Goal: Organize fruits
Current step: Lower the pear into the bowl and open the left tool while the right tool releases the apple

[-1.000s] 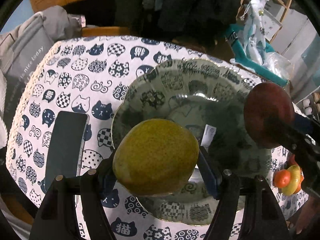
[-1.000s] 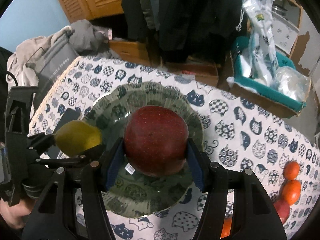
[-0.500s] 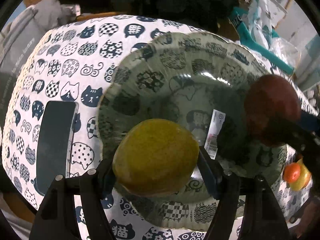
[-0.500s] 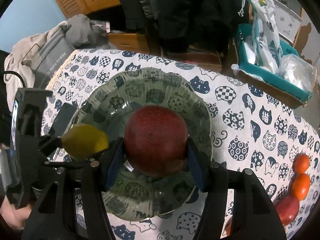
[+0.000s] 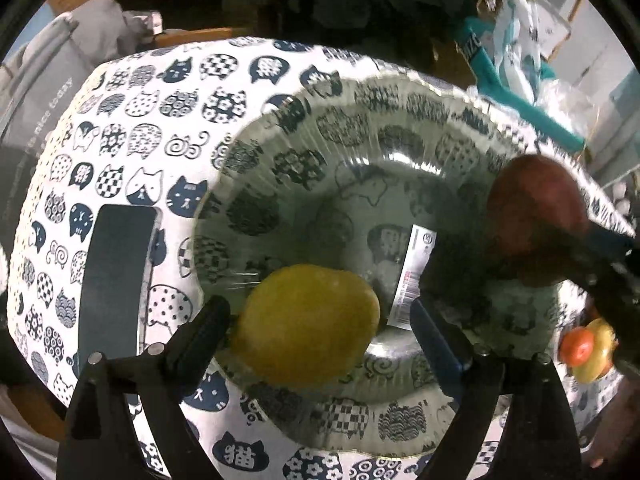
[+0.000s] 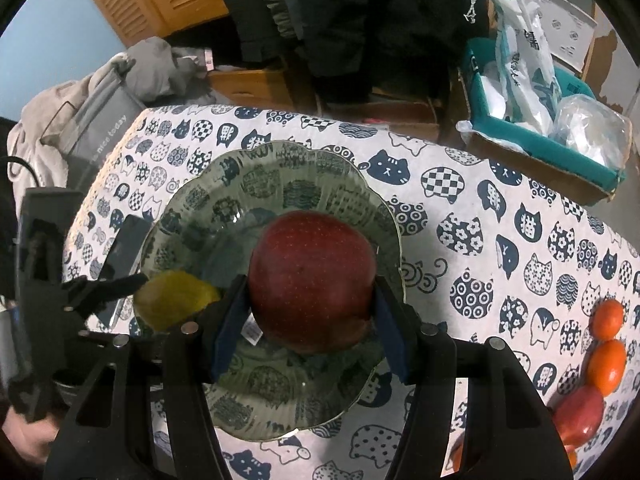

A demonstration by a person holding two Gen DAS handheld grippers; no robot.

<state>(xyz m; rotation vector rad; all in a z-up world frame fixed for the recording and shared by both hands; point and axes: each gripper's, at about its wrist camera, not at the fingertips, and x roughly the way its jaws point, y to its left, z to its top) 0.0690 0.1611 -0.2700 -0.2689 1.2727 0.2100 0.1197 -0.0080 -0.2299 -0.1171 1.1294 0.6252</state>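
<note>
A table covered with a cat-print cloth [image 6: 500, 216] carries a glass plate [image 6: 304, 184]. The left gripper [image 5: 320, 316] is held low over the plate's near rim, its fingers spread apart around a yellow fruit [image 5: 306, 322] lying between them. The right gripper [image 6: 312, 312] is clamped on a red apple [image 6: 312, 280] above the plate.
</note>
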